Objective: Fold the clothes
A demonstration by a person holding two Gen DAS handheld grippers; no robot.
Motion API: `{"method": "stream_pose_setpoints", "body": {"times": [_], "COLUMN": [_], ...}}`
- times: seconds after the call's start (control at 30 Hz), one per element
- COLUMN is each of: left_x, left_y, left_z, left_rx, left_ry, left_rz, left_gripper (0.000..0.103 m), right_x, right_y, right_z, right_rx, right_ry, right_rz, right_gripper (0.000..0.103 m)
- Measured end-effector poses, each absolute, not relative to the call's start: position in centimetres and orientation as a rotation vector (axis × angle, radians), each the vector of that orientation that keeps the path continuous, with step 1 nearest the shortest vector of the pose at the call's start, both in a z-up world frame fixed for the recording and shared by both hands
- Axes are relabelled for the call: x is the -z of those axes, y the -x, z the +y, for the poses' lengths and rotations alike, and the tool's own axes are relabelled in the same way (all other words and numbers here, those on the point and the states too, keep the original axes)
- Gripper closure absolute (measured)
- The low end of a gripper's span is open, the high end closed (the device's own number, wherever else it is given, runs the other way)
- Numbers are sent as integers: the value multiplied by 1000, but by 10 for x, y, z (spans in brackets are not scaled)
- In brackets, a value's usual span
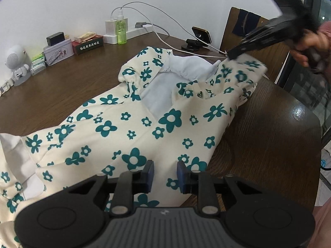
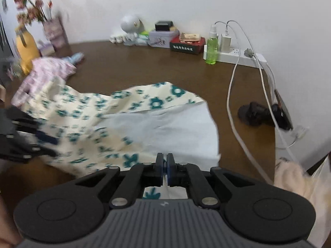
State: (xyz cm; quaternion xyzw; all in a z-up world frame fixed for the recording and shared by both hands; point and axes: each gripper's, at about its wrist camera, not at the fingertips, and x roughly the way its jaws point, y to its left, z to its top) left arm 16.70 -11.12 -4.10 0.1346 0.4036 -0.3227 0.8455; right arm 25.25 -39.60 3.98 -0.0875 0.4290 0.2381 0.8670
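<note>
A cream garment with teal flowers (image 1: 144,124) and a white lining lies spread over the brown wooden table (image 1: 258,134). My left gripper (image 1: 165,171) hovers over its near hem; the blue pads stand apart, with flat cloth showing in the gap below and nothing pinched. My right gripper (image 2: 165,163) is shut on an edge of the flowered garment (image 2: 124,111), with cloth squeezed between the pads. In the left wrist view the right gripper (image 1: 232,54) holds that far corner lifted off the table, a hand behind it. The left gripper (image 2: 41,142) appears blurred at the garment's left side.
Along the wall stand a power strip (image 2: 238,55) with chargers, a green bottle (image 2: 211,49), tins (image 2: 163,38) and a small white figure (image 1: 17,66). White cables (image 2: 233,95) trail to a phone on a stand (image 1: 201,35). A pink garment (image 2: 45,72) lies far left. A chair (image 1: 248,33) stands behind the table.
</note>
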Motion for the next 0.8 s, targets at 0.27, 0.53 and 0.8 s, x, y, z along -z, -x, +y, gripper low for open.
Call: {"method": "stream_pose_setpoints", "body": {"times": [0.27, 0.53, 0.8], "left_x": [42, 44, 45], "left_y": [-165, -162, -161], "left_z": [-111, -110, -107], "left_rx": [678, 665, 656], "left_ry": [-271, -260, -232], "left_rz": [842, 825, 812], "left_gripper": [81, 81, 81], "right_x": [9, -8, -31], "right_y": [-274, -265, -181], "right_z": [-374, -397, -346], "right_rx": [-496, -445, -679], "right_ry": [295, 95, 140], "right_rz": [911, 823, 759], "right_gripper": [102, 100, 96]}}
